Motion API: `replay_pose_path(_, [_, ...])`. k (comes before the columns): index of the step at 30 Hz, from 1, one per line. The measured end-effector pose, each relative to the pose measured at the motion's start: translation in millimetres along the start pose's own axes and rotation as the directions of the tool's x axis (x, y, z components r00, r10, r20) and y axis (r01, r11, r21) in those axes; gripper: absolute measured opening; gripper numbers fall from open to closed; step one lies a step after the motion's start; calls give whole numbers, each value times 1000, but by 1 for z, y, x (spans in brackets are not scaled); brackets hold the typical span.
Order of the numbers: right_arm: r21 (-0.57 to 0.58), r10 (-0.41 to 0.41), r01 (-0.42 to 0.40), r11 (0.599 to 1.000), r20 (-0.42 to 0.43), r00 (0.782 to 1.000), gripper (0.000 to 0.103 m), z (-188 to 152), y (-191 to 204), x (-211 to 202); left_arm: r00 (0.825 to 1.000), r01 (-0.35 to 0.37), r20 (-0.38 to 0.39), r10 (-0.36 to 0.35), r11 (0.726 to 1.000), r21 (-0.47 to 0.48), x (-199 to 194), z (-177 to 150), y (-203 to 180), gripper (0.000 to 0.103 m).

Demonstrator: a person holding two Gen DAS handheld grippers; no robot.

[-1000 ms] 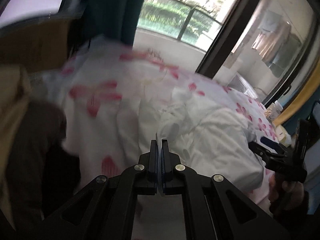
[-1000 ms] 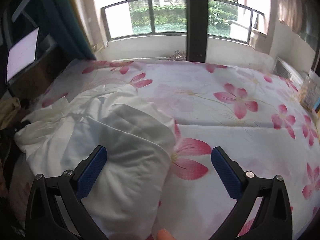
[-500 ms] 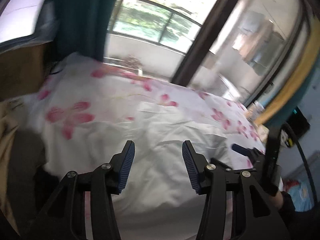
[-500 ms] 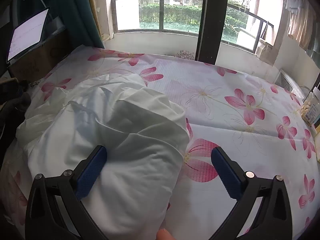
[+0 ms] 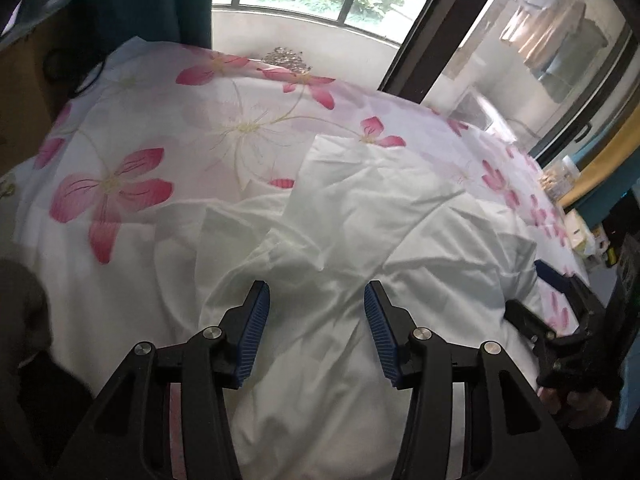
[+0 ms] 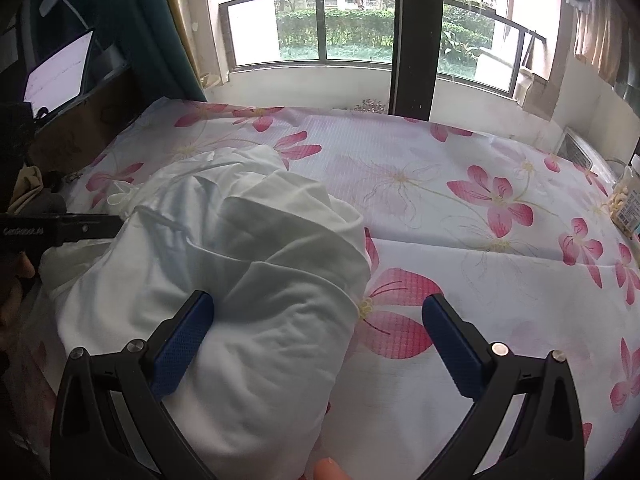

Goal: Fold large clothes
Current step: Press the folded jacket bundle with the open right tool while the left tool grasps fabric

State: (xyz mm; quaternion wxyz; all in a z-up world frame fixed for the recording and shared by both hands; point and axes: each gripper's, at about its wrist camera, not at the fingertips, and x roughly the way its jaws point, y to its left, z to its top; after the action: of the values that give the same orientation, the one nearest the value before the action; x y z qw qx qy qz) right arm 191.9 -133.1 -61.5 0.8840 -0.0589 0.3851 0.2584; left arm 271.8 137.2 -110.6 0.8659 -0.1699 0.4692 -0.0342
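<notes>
Covering the whole bed, a flowered sheet (image 6: 460, 184) printed with pink blossoms stretches from the near edge to the window (image 6: 320, 28) behind it. On the sheet's near-left part, well short of the window, lies a rumpled white garment (image 6: 248, 264), heaped in thick folds with one broad flap turned over its top. Beside the bed on the window's left hangs a dark teal curtain (image 6: 136, 32).

At the garment's near end the left gripper (image 5: 316, 320) hovers over the crumpled cloth, its blue pads (image 5: 254, 332) having just spread apart, nothing clamped between them. At the garment's right edge the right gripper (image 6: 316, 332) stands wide apart, one pad (image 6: 180, 340) against the white cloth and the other over the bare sheet, gripping nothing. A fingertip (image 6: 328, 468) shows at the bottom of the right wrist view.
</notes>
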Motion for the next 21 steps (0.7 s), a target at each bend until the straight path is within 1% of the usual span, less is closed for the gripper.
replay_pose_path(1, [2,2,-2,1000,0,1000,103,1,0,0,999,36,7,-36,999,-11,1,1,3,52])
replay_pose_path(2, [4,5,-5,1000,0,1000,103,2,0,0,998,55,10,-55,998,-16,3,2,3,42])
replay_pose_path(3, [6,7,-7,1000,2,1000,103,3,-1,-1,997,75,16,-75,997,-8,2,2,2,23])
replay_pose_path(4, [7,8,-8,1000,4,1000,103,4,-1,-2,996,83,13,-83,997,1,1,2,0,1])
replay_pose_path(7, [18,13,-14,1000,16,1000,103,8,-4,-6,993,97,64,-99,995,34,-17,-1,-6,0])
replay_pose_path(11, [53,15,-16,998,26,1000,103,14,-11,-11,983,86,157,-92,995,49,-61,-4,-10,0])
replay_pose_path(15, [92,15,-19,996,40,999,103,21,-18,-16,973,90,212,-96,995,37,-94,-13,-8,0])
replay_pose_path(19, [75,6,-8,997,38,999,103,25,-15,-14,971,86,225,-85,996,5,-112,-30,0,0])
replay_pose_path(21, [52,0,-1,999,21,1000,103,24,-9,-7,976,48,212,-45,999,-9,-109,-40,8,0])
